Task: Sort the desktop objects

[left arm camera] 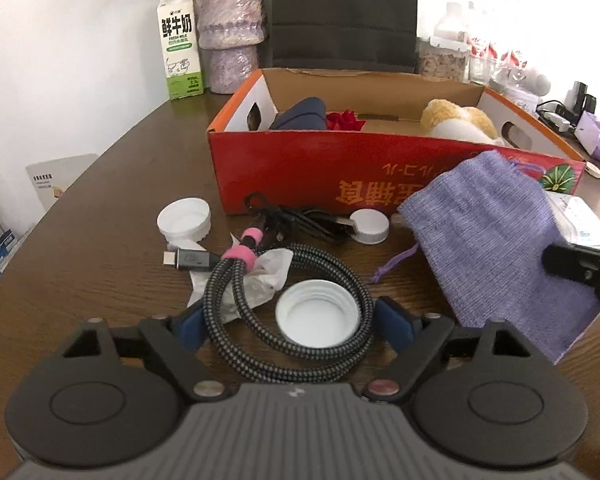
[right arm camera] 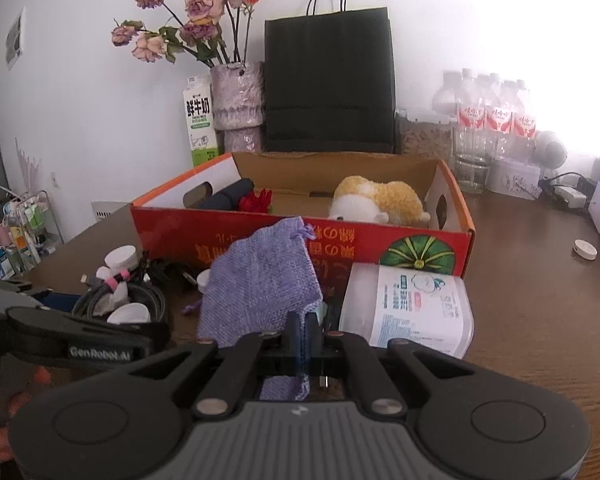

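My right gripper [right arm camera: 303, 334] is shut on a purple knit drawstring pouch [right arm camera: 260, 280] and holds it up in front of the red cardboard box [right arm camera: 340, 246]. The pouch also shows in the left wrist view [left arm camera: 496, 236]. My left gripper [left arm camera: 296, 324] is open, its blue pads on either side of a coiled braided cable [left arm camera: 268, 308] and a white bottle cap [left arm camera: 318, 314]. The box [left arm camera: 300, 172] holds a plush toy [left arm camera: 456, 120], a red flower [left arm camera: 344, 120] and a dark blue item [left arm camera: 302, 114].
On the brown table lie a second white cap [left arm camera: 184, 218], a crumpled tissue [left arm camera: 260, 280], a black cable [left arm camera: 300, 220], a white round lid [left arm camera: 370, 226] and a wet-wipes pack [right arm camera: 410, 310]. A milk carton [left arm camera: 179, 44], vase [left arm camera: 230, 28], black bag [right arm camera: 328, 80] and bottles [right arm camera: 496, 116] stand behind.
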Available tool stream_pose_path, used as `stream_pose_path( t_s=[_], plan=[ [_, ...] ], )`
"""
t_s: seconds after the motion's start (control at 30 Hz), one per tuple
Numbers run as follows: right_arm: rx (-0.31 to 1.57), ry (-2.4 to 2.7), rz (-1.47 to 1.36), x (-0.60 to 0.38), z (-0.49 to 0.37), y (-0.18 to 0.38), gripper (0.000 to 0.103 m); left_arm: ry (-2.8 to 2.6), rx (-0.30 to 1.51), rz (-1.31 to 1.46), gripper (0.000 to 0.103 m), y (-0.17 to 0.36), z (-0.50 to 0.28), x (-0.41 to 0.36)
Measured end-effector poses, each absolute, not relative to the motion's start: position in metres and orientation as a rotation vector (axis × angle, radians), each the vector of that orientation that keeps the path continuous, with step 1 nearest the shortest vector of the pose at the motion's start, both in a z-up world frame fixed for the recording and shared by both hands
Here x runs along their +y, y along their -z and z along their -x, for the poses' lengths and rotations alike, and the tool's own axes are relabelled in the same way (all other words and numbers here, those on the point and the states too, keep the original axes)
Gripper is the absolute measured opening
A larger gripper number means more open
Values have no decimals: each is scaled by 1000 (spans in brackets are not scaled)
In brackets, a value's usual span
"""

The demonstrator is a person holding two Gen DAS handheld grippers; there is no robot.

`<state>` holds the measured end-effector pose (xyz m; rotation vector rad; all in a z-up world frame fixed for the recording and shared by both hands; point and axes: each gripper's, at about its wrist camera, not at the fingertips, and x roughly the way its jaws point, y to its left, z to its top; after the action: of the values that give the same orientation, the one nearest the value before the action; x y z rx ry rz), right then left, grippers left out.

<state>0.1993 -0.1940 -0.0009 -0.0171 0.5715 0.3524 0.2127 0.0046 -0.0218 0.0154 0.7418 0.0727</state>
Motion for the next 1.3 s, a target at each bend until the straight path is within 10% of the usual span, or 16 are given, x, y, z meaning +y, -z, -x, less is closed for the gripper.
stream_pose_path(
  t_s=[1.3],
  plan=[
    [450,-428,33,-166,-169,-61,1,-30,528,63,84,-33,-157,26]
  ],
)
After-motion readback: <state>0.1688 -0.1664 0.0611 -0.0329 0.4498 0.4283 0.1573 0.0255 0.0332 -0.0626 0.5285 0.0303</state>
